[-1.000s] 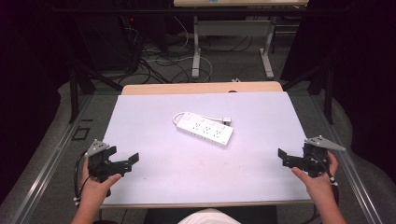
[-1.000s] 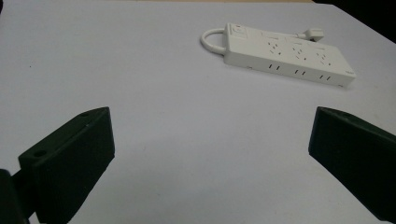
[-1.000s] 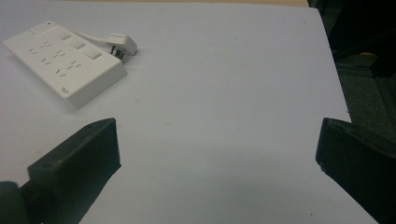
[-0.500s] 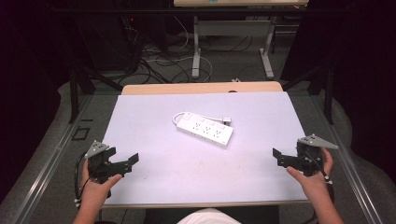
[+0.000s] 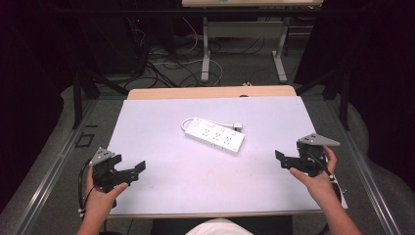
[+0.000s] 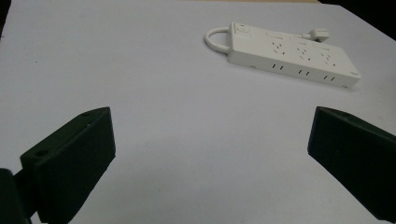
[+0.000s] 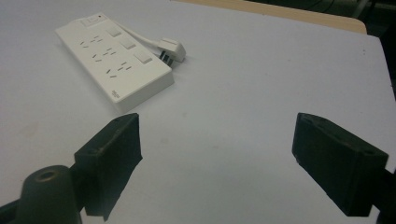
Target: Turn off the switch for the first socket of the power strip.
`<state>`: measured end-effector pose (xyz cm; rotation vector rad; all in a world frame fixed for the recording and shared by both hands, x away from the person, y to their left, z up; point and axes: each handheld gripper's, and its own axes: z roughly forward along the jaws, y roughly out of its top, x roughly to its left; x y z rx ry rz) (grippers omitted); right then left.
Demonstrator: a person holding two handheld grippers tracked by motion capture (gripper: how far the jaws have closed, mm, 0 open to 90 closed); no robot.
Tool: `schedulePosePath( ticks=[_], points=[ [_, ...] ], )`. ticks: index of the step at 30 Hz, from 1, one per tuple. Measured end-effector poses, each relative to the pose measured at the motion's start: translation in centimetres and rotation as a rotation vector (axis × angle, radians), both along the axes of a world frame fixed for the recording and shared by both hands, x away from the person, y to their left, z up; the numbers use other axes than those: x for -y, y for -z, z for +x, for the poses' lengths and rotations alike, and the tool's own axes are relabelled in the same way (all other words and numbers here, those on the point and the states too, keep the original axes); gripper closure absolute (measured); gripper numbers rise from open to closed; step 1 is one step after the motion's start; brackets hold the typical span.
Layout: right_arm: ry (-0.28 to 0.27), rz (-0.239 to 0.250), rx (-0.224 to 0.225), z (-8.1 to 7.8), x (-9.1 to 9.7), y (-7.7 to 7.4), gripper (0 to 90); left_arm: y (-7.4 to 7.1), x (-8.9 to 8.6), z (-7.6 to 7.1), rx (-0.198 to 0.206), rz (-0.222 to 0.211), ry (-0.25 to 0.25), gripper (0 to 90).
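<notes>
A white power strip point(image 5: 215, 136) lies flat in the middle of the white table top point(image 5: 156, 122), its short cord looped and its plug point(image 5: 237, 126) resting behind it. My left gripper point(image 5: 130, 167) hovers open near the front left corner, well short of the strip. In the left gripper view the strip point(image 6: 292, 55) lies far ahead to the right of the open jaws point(image 6: 210, 154). My right gripper point(image 5: 283, 160) is open at the right side, pointing toward the strip. From the right gripper view the strip point(image 7: 114, 58) and plug point(image 7: 172, 48) sit just beyond the left jaw, and the gripper point(image 7: 217, 149) holds nothing.
A wooden strip point(image 5: 210, 92) edges the far side of the table. Beyond it the floor holds tangled cables point(image 5: 166, 63) and the legs of another desk point(image 5: 205, 54). Metal rails point(image 5: 54, 161) run along both sides.
My right gripper has moved a little leftward over the table toward the power strip. The left gripper and the strip have stayed put.
</notes>
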<state>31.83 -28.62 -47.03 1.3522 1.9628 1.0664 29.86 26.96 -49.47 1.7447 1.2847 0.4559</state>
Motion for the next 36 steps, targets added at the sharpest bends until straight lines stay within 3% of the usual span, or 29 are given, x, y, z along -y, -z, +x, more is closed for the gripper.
schedulePosePath(
  ticks=[25,36],
  points=[
    [-0.103,0.011,-0.029,3.2,-2.4,-1.8,25.0,0.0,0.2,-0.2,-0.005,-0.001,0.004,1.6],
    [-0.138,-0.013,-0.034,4.4,-3.8,-2.5,27.3,0.0,0.2,-0.2,-0.001,-0.01,0.005,1.7]
  ],
)
